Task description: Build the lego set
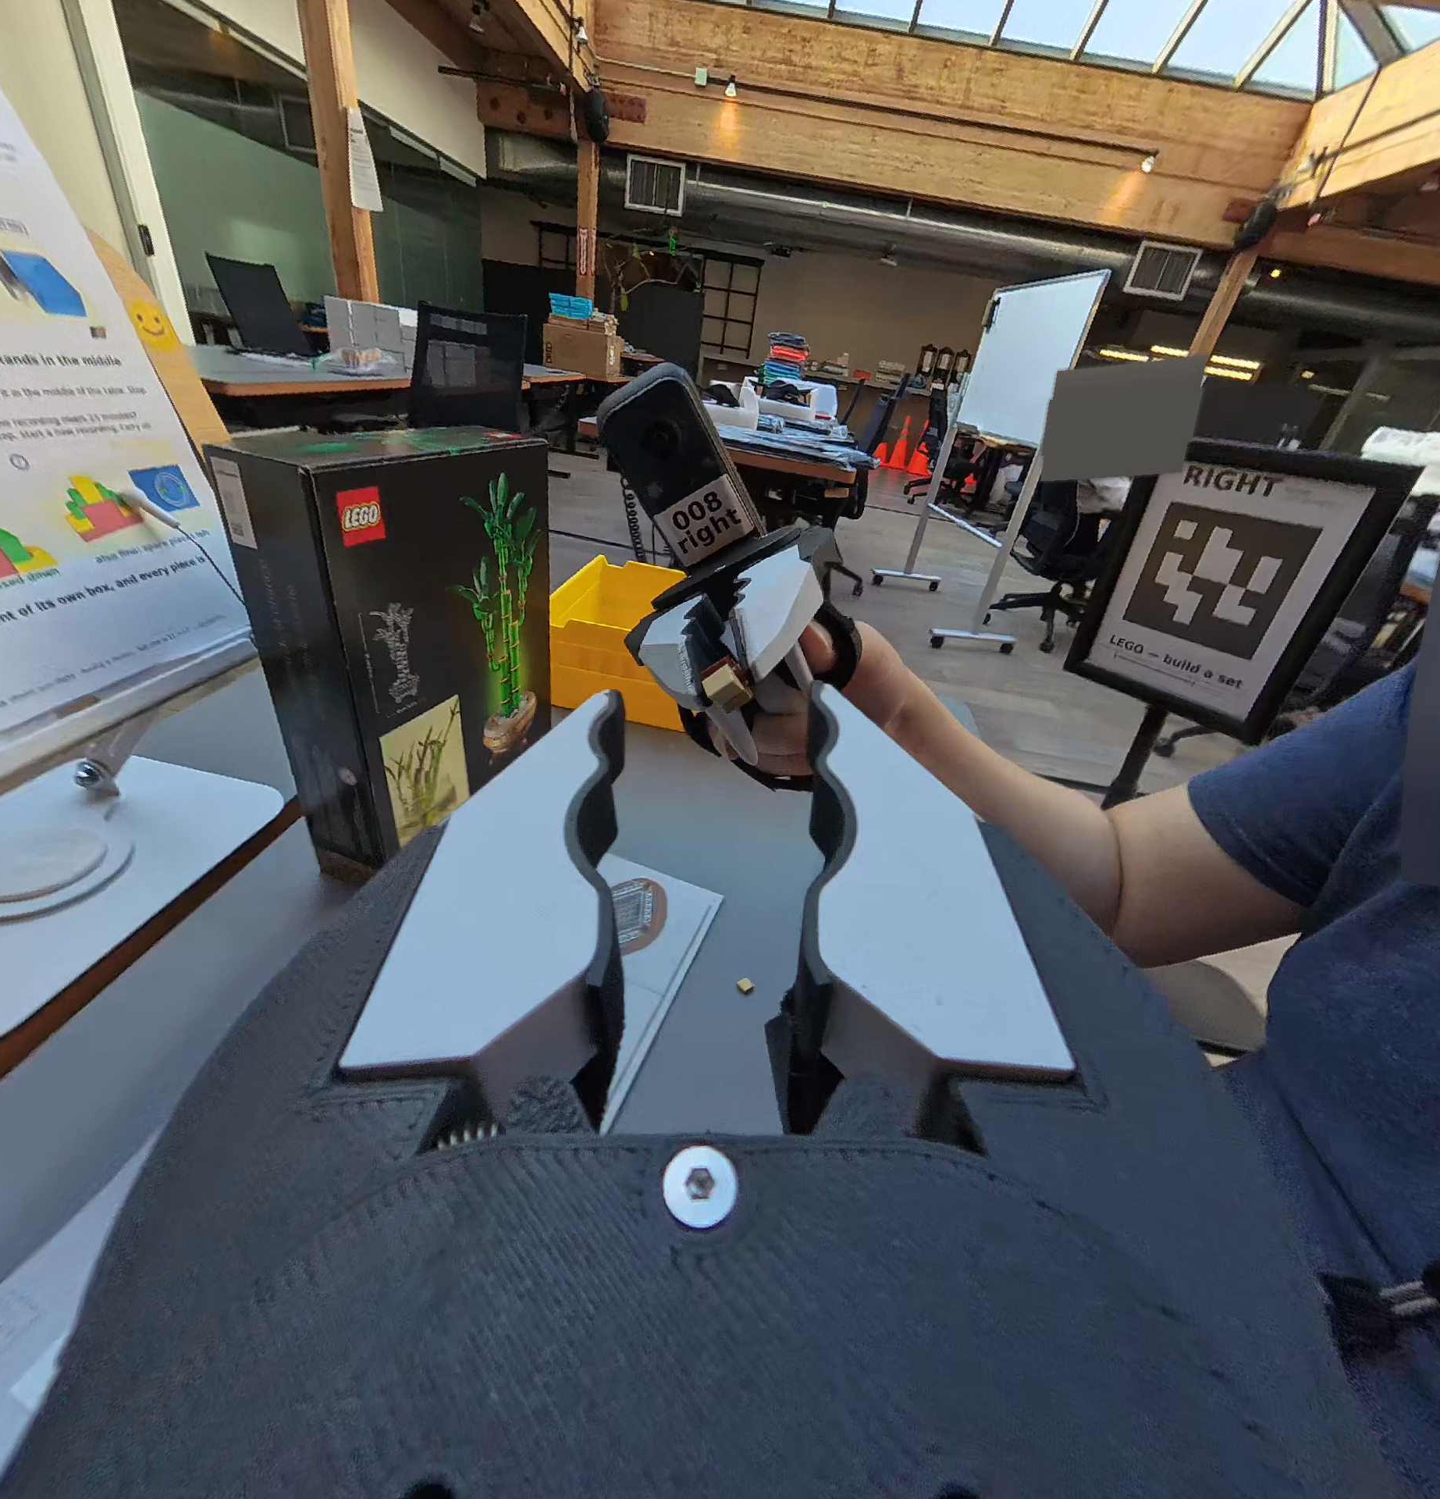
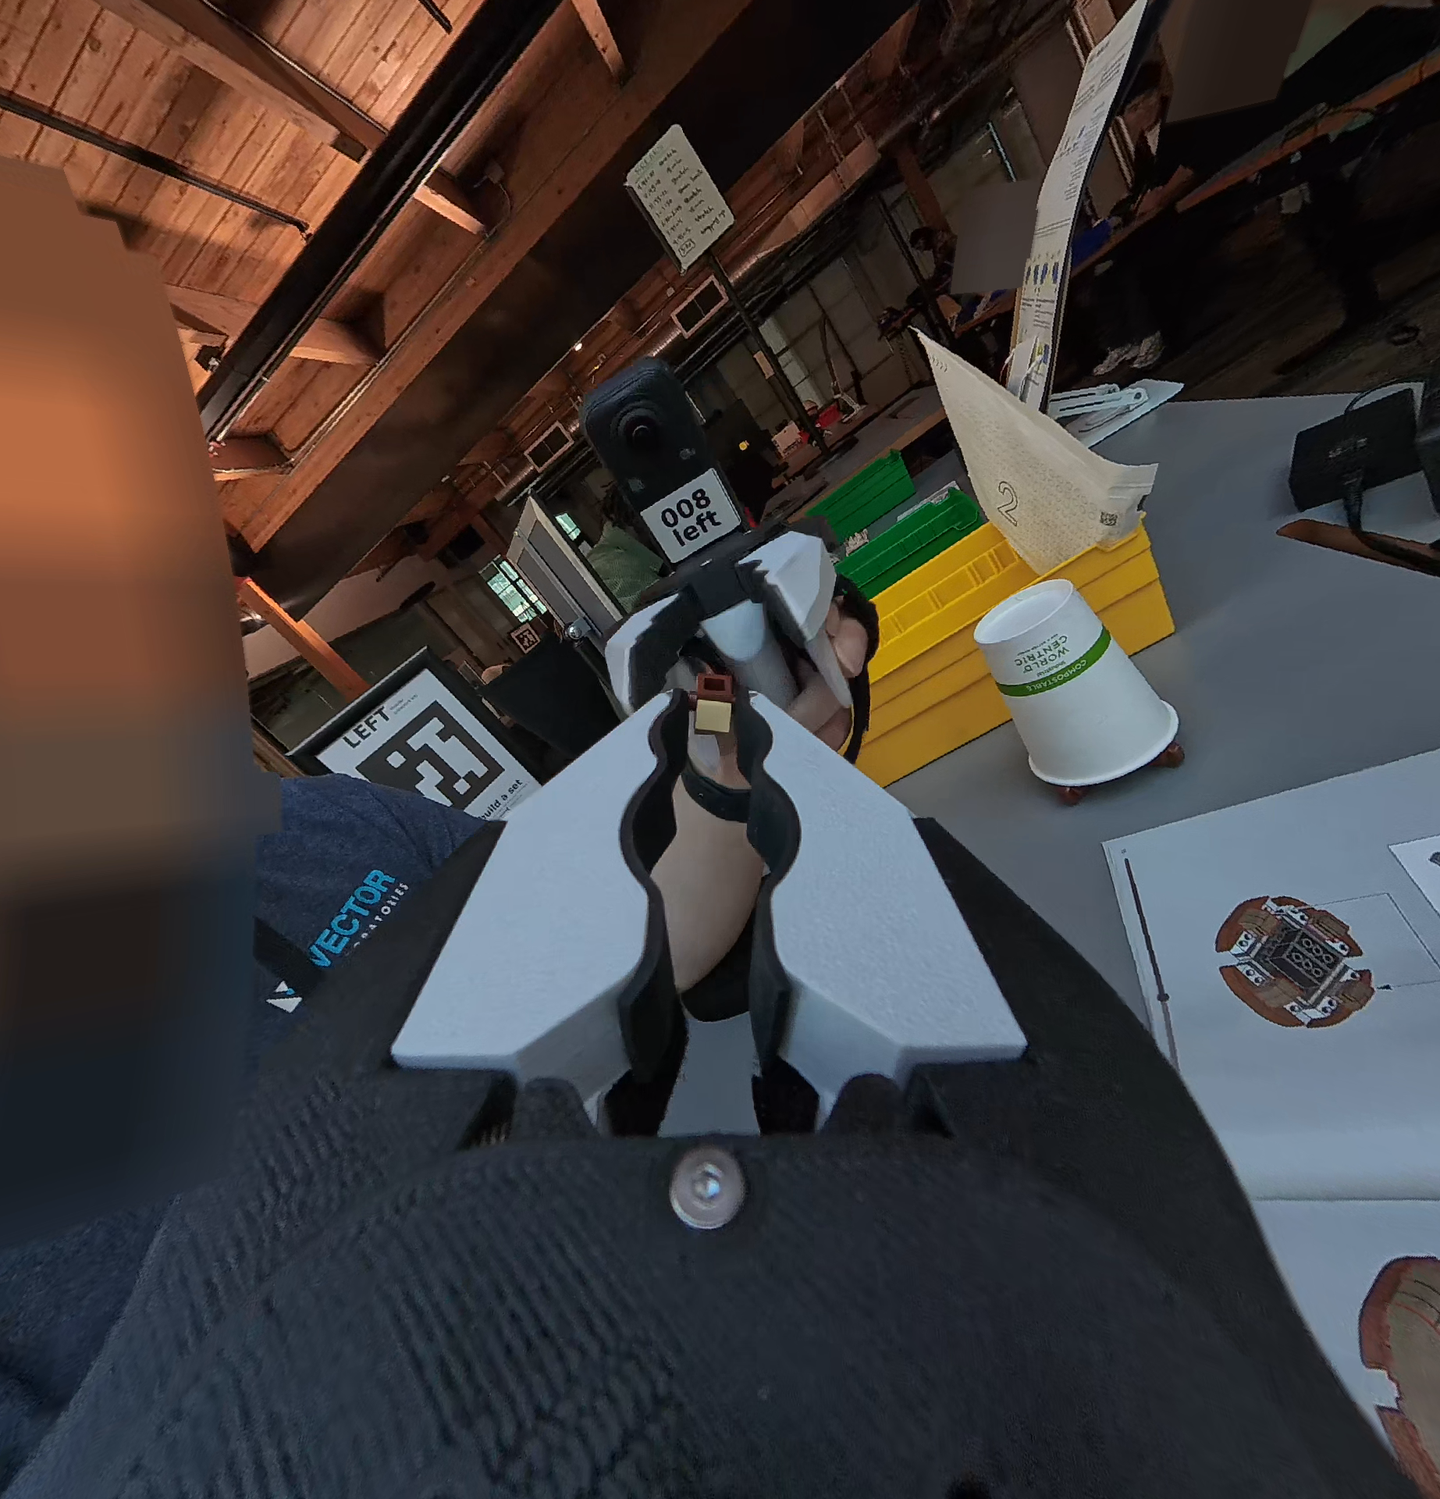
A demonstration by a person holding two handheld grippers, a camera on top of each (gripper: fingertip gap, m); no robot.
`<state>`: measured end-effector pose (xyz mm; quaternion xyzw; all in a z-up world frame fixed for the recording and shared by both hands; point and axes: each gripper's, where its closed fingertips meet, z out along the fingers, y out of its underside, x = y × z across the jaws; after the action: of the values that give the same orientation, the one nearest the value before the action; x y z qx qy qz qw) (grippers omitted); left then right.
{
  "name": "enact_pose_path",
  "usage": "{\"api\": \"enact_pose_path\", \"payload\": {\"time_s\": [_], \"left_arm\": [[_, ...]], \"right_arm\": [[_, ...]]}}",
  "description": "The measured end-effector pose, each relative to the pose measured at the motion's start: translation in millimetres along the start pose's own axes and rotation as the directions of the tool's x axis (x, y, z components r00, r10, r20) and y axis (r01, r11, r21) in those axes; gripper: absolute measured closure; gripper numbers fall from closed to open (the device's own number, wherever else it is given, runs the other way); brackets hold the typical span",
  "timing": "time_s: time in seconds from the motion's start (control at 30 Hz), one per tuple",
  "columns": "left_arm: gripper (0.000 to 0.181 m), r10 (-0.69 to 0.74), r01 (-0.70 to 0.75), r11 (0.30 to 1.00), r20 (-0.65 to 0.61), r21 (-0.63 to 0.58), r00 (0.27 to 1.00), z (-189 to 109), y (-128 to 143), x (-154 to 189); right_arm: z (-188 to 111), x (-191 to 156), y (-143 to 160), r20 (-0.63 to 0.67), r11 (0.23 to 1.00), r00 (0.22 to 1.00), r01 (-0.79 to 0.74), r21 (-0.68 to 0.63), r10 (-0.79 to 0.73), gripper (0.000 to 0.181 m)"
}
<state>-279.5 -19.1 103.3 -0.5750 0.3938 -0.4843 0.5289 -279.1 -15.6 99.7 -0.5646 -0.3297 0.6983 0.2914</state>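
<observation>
My right gripper (image 2: 711, 707) is shut on a small Lego piece (image 2: 712, 715), a tan block with a brown part on top, and holds it in the air. In the left wrist view the right gripper (image 1: 720, 689) and the piece (image 1: 726, 685) sit just beyond my left fingertips. My left gripper (image 1: 716, 704) is open and empty, facing the right one; it also shows in the right wrist view (image 2: 720, 641). A tiny tan piece (image 1: 745, 985) lies on the grey table (image 1: 700, 811) beside the instruction booklet (image 1: 668, 933), which is open in the right wrist view (image 2: 1308, 973).
The black Lego box (image 1: 408, 649) stands at the left, a yellow bin (image 1: 603, 641) behind it. An upturned paper cup (image 2: 1081, 689) covers some brown pieces. A numbered paper bag (image 2: 1024, 462) sits in the yellow bin (image 2: 1065, 600). A sheet on a stand (image 1: 76, 405) is far left. My two grippers' fingertips are within a few centimetres of each other.
</observation>
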Motion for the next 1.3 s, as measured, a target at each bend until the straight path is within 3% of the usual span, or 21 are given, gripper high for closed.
{"api": "enact_pose_path", "payload": {"time_s": [0.03, 0.17, 0.23, 0.4, 0.6, 0.7, 0.8, 0.87, 0.97, 1.03, 1.13, 1.3], "left_arm": [[0.131, 0.075, -0.075, 0.997, 0.019, -0.018, 0.997, -3, 1, 1], [0.125, 0.397, -0.386, 0.914, 0.090, -0.124, 0.913, -2, 11, 9], [0.126, 0.426, -0.416, 0.900, 0.068, -0.129, 0.902, 3, 13, 17], [0.150, 0.558, -0.541, 0.818, 0.039, -0.197, 0.829, 10, 31, 20], [0.168, 0.596, -0.578, 0.789, 0.029, -0.209, 0.803, 13, 36, 21], [0.170, 0.664, -0.636, 0.741, 0.094, -0.215, 0.742, 12, 29, 14], [0.170, 0.747, -0.695, 0.662, 0.175, -0.282, 0.641, 6, 23, 2], [0.170, 0.794, -0.730, 0.608, 0.259, -0.313, 0.550, 2, 13, -6], [0.170, 0.826, -0.763, 0.542, 0.391, -0.352, 0.407, -4, -6, -15], [0.170, 0.845, -0.766, 0.495, 0.431, -0.410, 0.315, -6, -11, -21], [0.170, 0.863, -0.763, 0.454, 0.438, -0.460, 0.250, -4, -9, -24], [0.170, 0.874, -0.763, 0.428, 0.437, -0.485, 0.212, 2, -7, -23]], "right_arm": [[-1, -1, 0, 0.007, 1.000, 1.000, -0.025, 0.002, 0.025, 0.171], [-1, -5, 10, 0.031, 0.991, 0.992, -0.117, -0.066, 0.119, 0.171], [1, -7, 17, 0.034, 0.983, 0.988, -0.146, -0.108, 0.150, 0.171], [5, -10, 32, 0.041, 0.963, 0.978, -0.192, -0.188, 0.203, 0.170], [4, -9, 36, 0.049, 0.956, 0.974, -0.208, -0.209, 0.223, 0.170], [3, -7, 26, 0.035, 0.978, 0.989, -0.139, -0.156, 0.146, 0.166], [-3, 0, 7, -0.087, 0.996, 0.995, 0.050, -0.080, -0.056, 0.151], [-8, 0, -11, -0.223, 0.958, 0.932, 0.282, -0.045, -0.285, 0.140], [-8, -10, -29, -0.404, 0.840, 0.754, 0.538, -0.071, -0.518, 0.135], [-2, -12, -29, -0.482, 0.793, 0.661, 0.596, -0.128, -0.575, 0.136], [9, -12, -27, -0.544, 0.768, 0.593, 0.620, -0.162, -0.593, 0.140], [13, 1, -20, -0.597, 0.751, 0.512, 0.611, -0.251, -0.617, 0.149]]}}
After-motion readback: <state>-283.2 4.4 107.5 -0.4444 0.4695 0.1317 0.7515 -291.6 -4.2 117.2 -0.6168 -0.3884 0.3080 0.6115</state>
